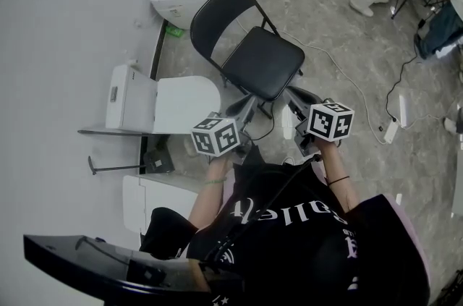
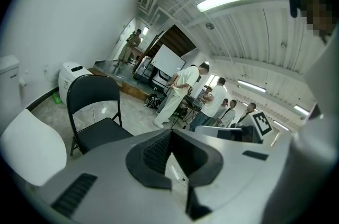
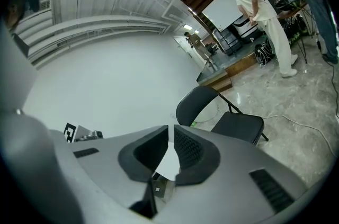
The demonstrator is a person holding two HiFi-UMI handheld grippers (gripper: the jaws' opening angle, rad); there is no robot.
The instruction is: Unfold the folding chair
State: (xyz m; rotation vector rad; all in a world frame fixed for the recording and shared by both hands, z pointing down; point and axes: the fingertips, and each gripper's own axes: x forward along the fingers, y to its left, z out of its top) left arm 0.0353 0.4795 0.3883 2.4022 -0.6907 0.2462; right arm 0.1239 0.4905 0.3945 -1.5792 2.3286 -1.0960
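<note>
**Chair already open, just ahead of both grippers**

The black metal folding chair [image 1: 262, 64] stands unfolded on the grey marbled floor [image 1: 333, 30] near its wall-side edge. Its seat front faces both grippers, about equally near. The left gripper [image 1: 244, 108] is closed and empty. The right gripper [image 1: 295, 100] is barely parted and also empty.

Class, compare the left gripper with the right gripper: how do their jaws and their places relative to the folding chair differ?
On the left gripper the jaws meet at the tips; on the right gripper they leave a slim gap. The left gripper view shows the folding chair left of its jaws; the right gripper view shows it to their right. Shared: both grippers hold nothing and point toward the unfolded chair without touching it.
</note>
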